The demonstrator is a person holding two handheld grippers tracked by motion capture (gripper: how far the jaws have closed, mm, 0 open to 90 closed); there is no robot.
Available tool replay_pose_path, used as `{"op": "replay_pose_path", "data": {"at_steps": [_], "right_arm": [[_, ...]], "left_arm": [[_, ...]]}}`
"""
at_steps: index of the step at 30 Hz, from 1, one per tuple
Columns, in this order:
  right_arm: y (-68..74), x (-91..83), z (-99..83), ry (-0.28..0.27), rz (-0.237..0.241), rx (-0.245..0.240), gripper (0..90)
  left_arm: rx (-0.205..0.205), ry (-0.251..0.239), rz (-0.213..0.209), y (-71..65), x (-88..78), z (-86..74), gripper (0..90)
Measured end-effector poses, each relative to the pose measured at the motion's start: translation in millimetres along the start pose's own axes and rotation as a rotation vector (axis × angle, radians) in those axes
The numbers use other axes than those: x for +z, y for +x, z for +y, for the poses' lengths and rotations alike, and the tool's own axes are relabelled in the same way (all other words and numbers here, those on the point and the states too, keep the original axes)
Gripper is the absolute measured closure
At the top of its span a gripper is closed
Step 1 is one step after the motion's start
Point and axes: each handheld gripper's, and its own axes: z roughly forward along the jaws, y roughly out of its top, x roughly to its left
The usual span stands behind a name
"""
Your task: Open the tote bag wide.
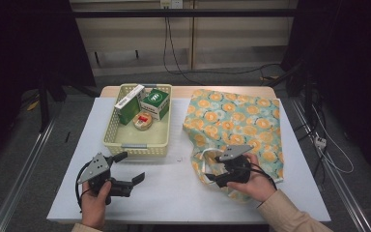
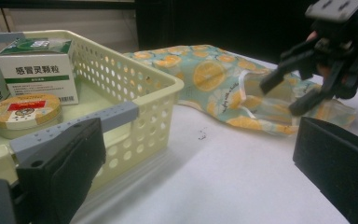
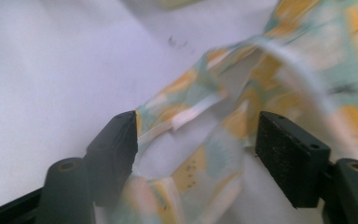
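Right gripper (image 1: 218,169), jaws parted around the fabric bag's (image 1: 236,116) mouth without pressing it, may snag its handle; left gripper (image 1: 127,167) rests open, empty.

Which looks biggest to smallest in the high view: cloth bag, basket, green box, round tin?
1. Cloth bag, widest spread on the table.
2. Basket.
3. Green box, inside the basket.
4. Round tin, also in the basket, just in front of the box.
All lie at similar depth, so the order is safe.

Orange-print cloth bag (image 1: 234,121), flat, table's right
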Motion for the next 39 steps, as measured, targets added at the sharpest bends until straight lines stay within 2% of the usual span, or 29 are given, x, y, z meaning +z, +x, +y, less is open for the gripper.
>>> {"op": "replay_pose_path", "data": {"at_steps": [2, 4, 5, 6, 8, 9, 10, 14, 15, 18, 21, 24, 27, 29, 30, 31, 33, 35, 36, 39], "right_arm": [[-2.4, 10.9, -4.5, 0.032, -0.005, 0.01, 38.3], [-5.3, 17.4, -7.1, 0.056, -0.02, 0.004, 39.8], [-7.2, 18.6, -7.4, 0.051, -0.007, 0.023, 42.8], [-8.5, 18.1, -7.0, 0.05, 0.0, 0.025, 50.7], [-10.4, 17.9, -7.0, 0.043, 0.001, 0.036, 60.1], [-12.0, 17.6, -7.0, 0.043, 0.004, 0.033, 68.6], [-13.6, 17.2, -6.6, 0.043, 0.01, 0.034, 84.0], [-15.8, 19.6, -4.6, 0.032, 0.052, 0.041, 89.5], [-13.4, 20.7, -2.8, 0.028, 0.072, 0.049, 89.7], [0.1, 24.5, 8.2, 0.02, 0.122, 0.019, 90.0], [13.7, 28.0, 23.1, -0.023, 0.19, 0.018, 90.0], [24.6, 30.6, 39.9, -0.082, 0.281, 0.044, 90.0], [37.7, 36.1, 52.5, -0.105, 0.326, 0.031, 89.9], [44.0, 43.7, 53.8, -0.081, 0.318, 0.014, 87.3], [45.5, 48.1, 52.0, -0.06, 0.324, 0.009, 81.6], [47.2, 51.5, 49.5, -0.041, 0.318, 0.009, 71.9], [48.4, 53.6, 43.3, -0.013, 0.279, -0.015, 66.6], [46.4, 50.7, 38.7, -0.005, 0.272, -0.013, 53.3], [43.8, 47.6, 36.8, -0.011, 0.25, -0.014, 49.5], [32.5, 34.2, 32.5, -0.032, 0.214, 0.016, 44.4]], "left_arm": [[-0.001, 0.002, 0.0, 0.1, -0.2, -0.2, 2.1], [-0.001, 0.001, -0.003, 0.2, -0.1, -0.3, 2.1], [0.003, 0.005, -0.002, 0.6, -0.3, -0.5, 2.1], [0.0, 0.005, -0.003, 0.9, -0.1, -0.8, 2.1], [-0.001, 0.005, -0.003, 1.0, 0.1, -1.0, 2.1], [-0.004, 0.005, -0.002, 0.7, 0.1, -0.9, 2.1], [-0.003, 0.005, -0.003, 0.5, 0.1, -0.6, 2.1], [0.002, 0.001, 0.0, 0.3, 0.3, 0.0, 2.1], [0.002, 0.001, -0.001, 0.5, 0.3, -0.1, 2.1], [0.0, 0.004, 0.0, 1.1, 0.0, -0.4, 2.1], [-0.001, 0.002, 0.001, 1.0, -0.5, -0.3, 2.1], [0.001, 0.0, 0.0, 1.5, -1.3, -0.2, 2.1], [-0.005, -0.002, 0.003, 1.9, -1.6, -0.6, 2.1], [-0.008, -0.004, 0.002, 2.0, -1.9, -0.8, 2.1], [-0.008, -0.004, 0.003, 1.9, -2.1, -0.8, 2.1], [-0.007, -0.002, 0.002, 1.8, -2.1, -0.7, 2.1], [-0.002, 0.0, -0.002, 1.6, -1.7, -0.6, 2.1], [-0.003, 0.005, -0.004, 1.3, -1.1, -0.6, 2.1], [-0.003, 0.005, -0.004, 1.1, -0.7, -0.5, 2.1], [0.004, 0.005, -0.001, 1.1, -0.3, 0.2, 2.1]]}}
